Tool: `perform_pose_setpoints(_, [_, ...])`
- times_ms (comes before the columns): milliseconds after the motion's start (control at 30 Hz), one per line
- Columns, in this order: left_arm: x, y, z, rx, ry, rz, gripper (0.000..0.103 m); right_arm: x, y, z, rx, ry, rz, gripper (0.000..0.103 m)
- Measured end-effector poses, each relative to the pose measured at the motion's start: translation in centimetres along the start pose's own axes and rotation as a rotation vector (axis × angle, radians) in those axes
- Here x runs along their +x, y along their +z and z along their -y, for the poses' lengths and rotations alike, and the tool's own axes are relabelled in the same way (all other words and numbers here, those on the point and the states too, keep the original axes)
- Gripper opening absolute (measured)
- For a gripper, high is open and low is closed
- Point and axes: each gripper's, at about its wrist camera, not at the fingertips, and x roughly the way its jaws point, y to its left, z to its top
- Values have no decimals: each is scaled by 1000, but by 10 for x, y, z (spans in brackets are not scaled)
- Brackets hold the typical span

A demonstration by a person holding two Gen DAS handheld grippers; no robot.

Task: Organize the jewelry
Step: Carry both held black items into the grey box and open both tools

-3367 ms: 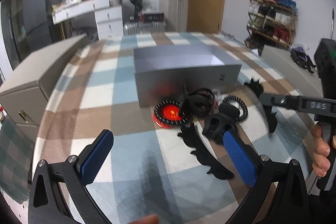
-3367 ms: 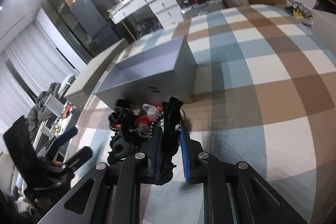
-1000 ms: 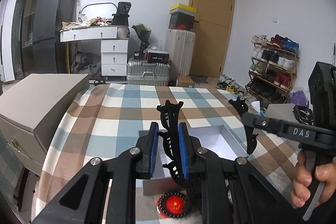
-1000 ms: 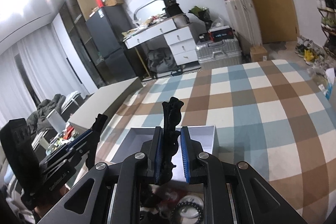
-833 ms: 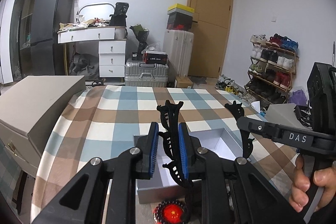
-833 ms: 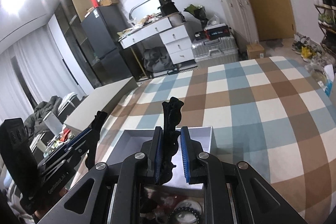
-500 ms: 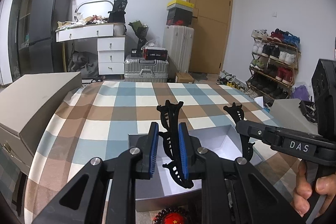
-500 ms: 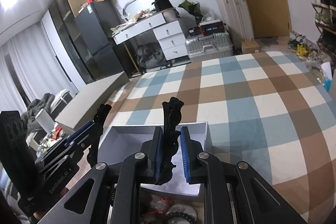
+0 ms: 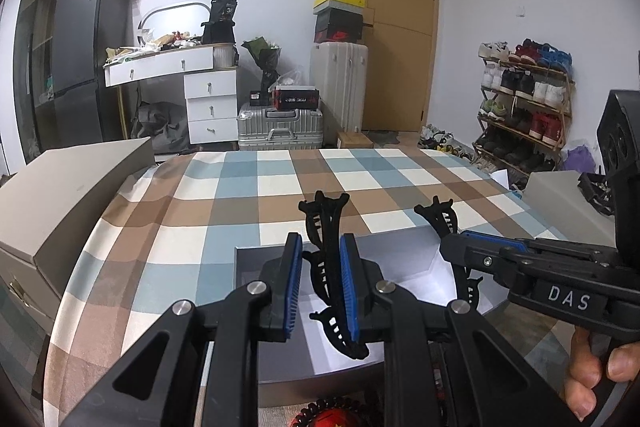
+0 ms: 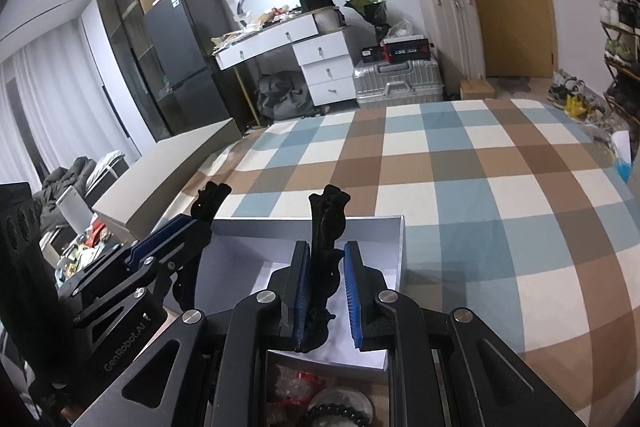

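Note:
My left gripper (image 9: 319, 287) holds a black claw hair clip (image 9: 326, 251) between its blue pads, above the open grey box (image 9: 404, 259) with a white inside. My right gripper (image 10: 326, 291) holds a second black hair clip (image 10: 328, 227) over the same box (image 10: 256, 259); its jaws stand slightly parted around the clip. In the left wrist view the right gripper (image 9: 452, 239) hangs over the box's right half. In the right wrist view the left gripper (image 10: 200, 223) is at the box's left edge. A red disc ringed by a black bead bracelet (image 9: 336, 415) lies before the box.
The box sits on a blue, brown and white checked cloth (image 9: 280, 187). More bracelets and small pieces (image 10: 320, 399) lie near the box's front wall. A large beige case (image 9: 52, 203) stands at the left. A suitcase, drawers and a shoe rack stand beyond the table.
Both grippers picked up a hair clip from the pile and lifted it. Over the last second both have come lower and closer over the open box. The right jaws look slightly wider.

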Motion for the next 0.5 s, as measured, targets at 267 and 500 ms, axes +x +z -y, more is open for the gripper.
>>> perform_pose_setpoints(267, [0,0,6,27,9,-22,15,-11,-1,-1,2,28,10,19])
perform_pose_setpoints(500, [-24,2,9,54,18,-11,84,-40,-1,3,-3,-17,52,55])
